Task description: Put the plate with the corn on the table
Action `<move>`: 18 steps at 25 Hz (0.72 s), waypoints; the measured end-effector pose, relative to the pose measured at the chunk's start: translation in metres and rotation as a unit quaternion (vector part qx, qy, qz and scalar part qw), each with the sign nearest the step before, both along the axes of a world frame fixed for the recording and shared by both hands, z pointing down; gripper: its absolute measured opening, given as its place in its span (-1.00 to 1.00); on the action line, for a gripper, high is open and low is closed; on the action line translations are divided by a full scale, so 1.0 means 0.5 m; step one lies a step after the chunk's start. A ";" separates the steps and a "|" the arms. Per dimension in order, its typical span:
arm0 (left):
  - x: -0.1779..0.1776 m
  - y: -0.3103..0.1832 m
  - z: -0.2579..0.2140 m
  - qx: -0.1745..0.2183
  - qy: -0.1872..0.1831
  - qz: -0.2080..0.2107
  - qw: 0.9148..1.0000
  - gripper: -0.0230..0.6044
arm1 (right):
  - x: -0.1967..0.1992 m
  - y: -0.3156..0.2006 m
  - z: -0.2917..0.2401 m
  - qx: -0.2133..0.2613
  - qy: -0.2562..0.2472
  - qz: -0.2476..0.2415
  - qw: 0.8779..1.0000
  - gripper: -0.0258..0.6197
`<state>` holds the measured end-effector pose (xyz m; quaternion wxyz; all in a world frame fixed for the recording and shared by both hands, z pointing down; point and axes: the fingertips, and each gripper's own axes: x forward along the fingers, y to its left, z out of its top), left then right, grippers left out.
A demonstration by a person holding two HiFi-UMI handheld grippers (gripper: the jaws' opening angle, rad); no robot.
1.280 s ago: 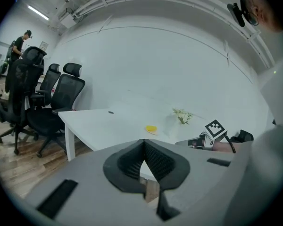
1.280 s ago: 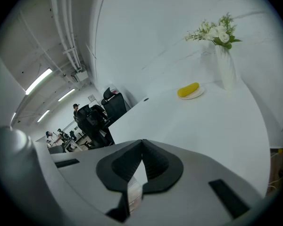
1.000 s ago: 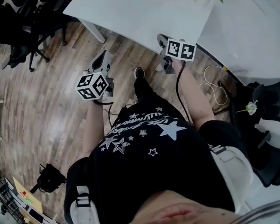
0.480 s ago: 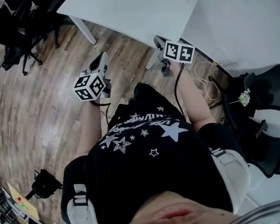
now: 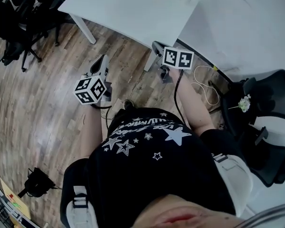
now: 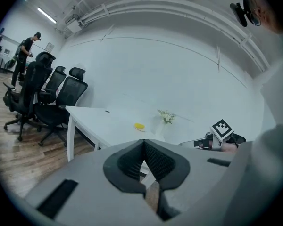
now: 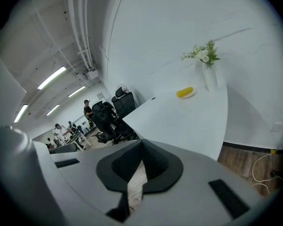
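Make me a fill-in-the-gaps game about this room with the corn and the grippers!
The corn on the white table is ____. The vase beside it holds white ____. The left gripper and right gripper both have jaws that are ____. The floor is made of ____.
Missing words: yellow; flowers; shut; wood.

Black office chairs [image 5: 9, 13] clustered on the wooden floor [image 5: 42, 113] at its upper left, more black chairs [image 5: 270, 94] at its right edge, white cable [image 5: 205, 90] looped nearby, vase of white flowers [image 7: 208, 76], distant people [image 7: 61, 128] under ceiling strip lights [image 7: 52, 77]

Corn plate [image 7: 185, 93] beside vase [image 7: 210, 80], on table [image 7: 188, 121]
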<state>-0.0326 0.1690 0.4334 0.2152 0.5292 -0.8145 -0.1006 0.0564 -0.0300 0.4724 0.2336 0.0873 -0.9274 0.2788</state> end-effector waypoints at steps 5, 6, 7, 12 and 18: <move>0.087 -0.016 0.008 -0.015 -0.007 -0.006 1.000 -0.90 | 0.078 0.005 0.005 -0.003 -0.001 -0.022 1.000 -0.90; 0.108 -0.018 0.008 -0.020 -0.011 -0.005 1.000 -0.91 | 0.094 0.010 0.008 -0.005 -0.001 -0.026 1.000 -0.90; 0.130 -0.018 0.008 -0.025 -0.016 -0.004 1.000 -0.91 | 0.113 0.017 0.012 -0.008 0.000 -0.030 1.000 -0.90; 0.242 -0.003 0.003 -0.042 -0.035 0.000 0.998 -0.91 | 0.201 0.044 0.024 -0.012 0.006 -0.051 0.999 -0.90; 0.318 0.035 0.006 -0.037 -0.026 -0.019 0.999 -0.91 | 0.270 0.077 -0.004 -0.002 -0.014 -0.064 0.998 -0.90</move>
